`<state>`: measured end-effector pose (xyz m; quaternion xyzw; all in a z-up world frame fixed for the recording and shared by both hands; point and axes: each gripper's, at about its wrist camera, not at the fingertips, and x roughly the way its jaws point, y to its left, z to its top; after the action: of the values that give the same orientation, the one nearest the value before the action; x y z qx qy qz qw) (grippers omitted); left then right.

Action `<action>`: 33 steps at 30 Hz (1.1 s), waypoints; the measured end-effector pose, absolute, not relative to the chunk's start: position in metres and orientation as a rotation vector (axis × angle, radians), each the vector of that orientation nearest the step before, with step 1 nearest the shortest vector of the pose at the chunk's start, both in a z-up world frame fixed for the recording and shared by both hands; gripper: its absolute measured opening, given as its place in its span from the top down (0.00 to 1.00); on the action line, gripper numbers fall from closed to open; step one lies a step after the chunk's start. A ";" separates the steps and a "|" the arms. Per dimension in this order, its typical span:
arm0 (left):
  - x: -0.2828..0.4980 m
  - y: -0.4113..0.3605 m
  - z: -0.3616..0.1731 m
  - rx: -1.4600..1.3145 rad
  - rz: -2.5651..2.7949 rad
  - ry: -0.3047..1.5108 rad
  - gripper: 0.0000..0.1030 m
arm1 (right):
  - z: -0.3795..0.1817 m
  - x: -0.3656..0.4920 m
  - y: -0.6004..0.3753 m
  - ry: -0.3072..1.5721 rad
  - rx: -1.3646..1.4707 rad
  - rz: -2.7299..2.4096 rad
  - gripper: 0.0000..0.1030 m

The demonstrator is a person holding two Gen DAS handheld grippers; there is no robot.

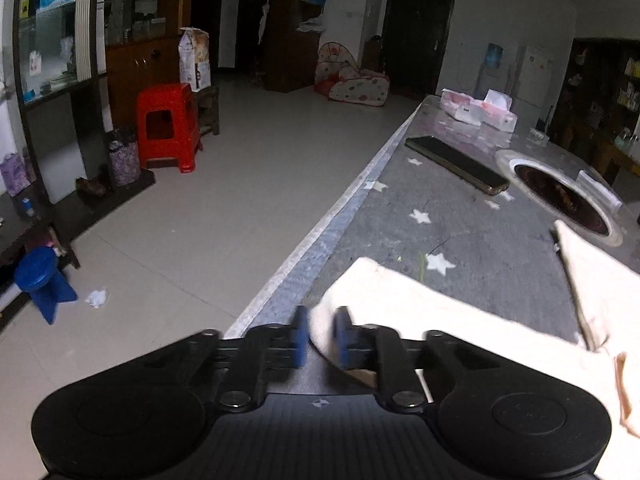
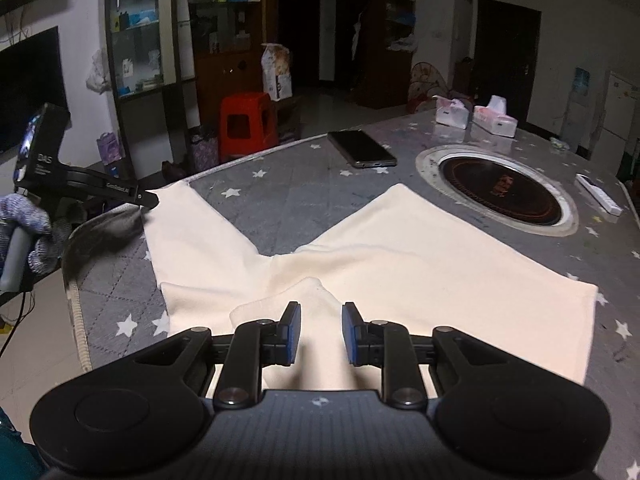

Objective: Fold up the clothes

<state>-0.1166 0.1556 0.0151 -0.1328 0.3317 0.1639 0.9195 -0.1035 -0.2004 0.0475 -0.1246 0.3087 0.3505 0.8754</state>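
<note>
A pair of cream shorts (image 2: 380, 256) lies flat on the grey star-patterned table cover (image 2: 300, 192), its two legs spread in a V towards the far side. My left gripper (image 1: 322, 336) is shut on the end of the left leg (image 1: 420, 304) near the table's left edge; it also shows in the right wrist view (image 2: 150, 200), pinching that corner. My right gripper (image 2: 320, 332) is open, its blue pads either side of a raised fold at the waistband (image 2: 316, 292), not touching it.
A dark phone (image 2: 362, 148) lies on the far part of the table. A round inset cooktop (image 2: 498, 188), a white remote (image 2: 598, 194) and two tissue packs (image 2: 474, 116) sit beyond. A red stool (image 1: 168, 124) and a blue stool (image 1: 42, 280) stand on the floor at left.
</note>
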 end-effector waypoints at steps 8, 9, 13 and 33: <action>-0.111 0.114 0.077 -0.299 0.139 0.533 0.92 | 0.054 -0.114 -0.239 0.624 -0.190 0.646 0.79; -0.110 0.103 0.087 -0.295 0.098 0.514 0.92 | 0.054 -0.115 -0.245 0.623 -0.177 0.633 0.79; -0.106 0.060 0.119 -0.281 -0.078 0.459 0.92 | 0.052 -0.118 -0.269 0.618 -0.130 0.582 0.79; -0.098 -0.147 0.065 -0.142 -0.702 0.676 0.81 | 0.042 -0.135 -0.354 0.623 0.004 0.394 0.79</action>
<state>-0.0984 -0.1471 0.0647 -0.0680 0.3245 -0.3368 0.8813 -0.1353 -0.3542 0.0424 0.0018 0.3045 0.1924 0.9329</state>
